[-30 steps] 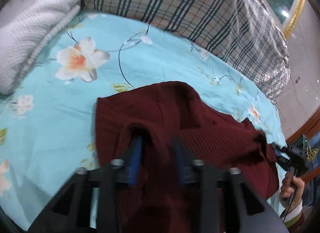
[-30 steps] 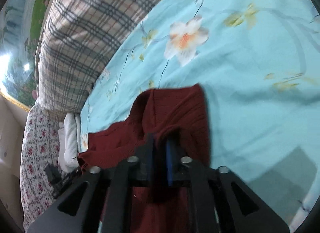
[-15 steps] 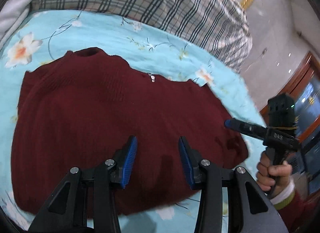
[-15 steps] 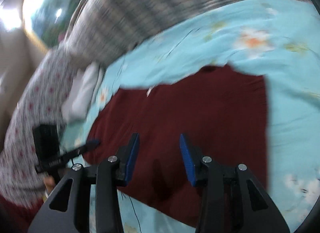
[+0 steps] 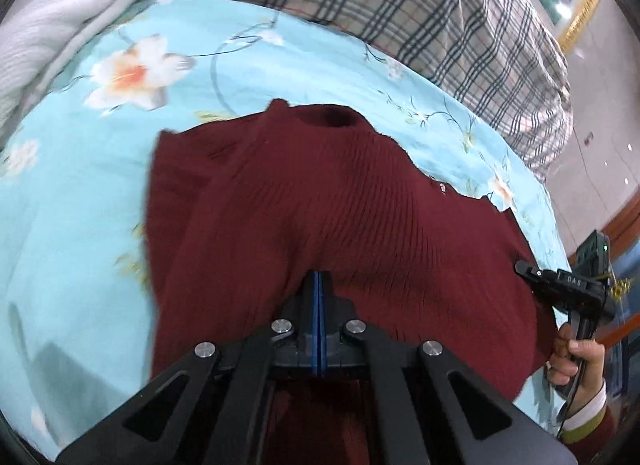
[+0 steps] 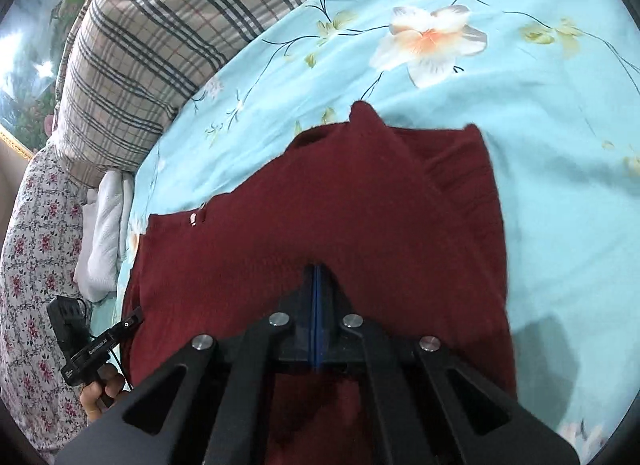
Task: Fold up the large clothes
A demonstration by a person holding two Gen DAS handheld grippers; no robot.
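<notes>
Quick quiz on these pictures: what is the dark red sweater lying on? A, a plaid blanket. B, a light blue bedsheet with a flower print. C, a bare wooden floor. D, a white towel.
B: the dark red sweater lies spread on the light blue floral bedsheet, while the plaid blanket and the white towel sit apart from it, further back.

Each gripper (image 5: 320, 285) is built of black angular arms fastened with round silver screws, with blue pads on the fingers. White lettering is printed on the other gripper (image 5: 560, 283). A dark red sleeve (image 5: 592, 421) with a striped cuff is worn.
</notes>
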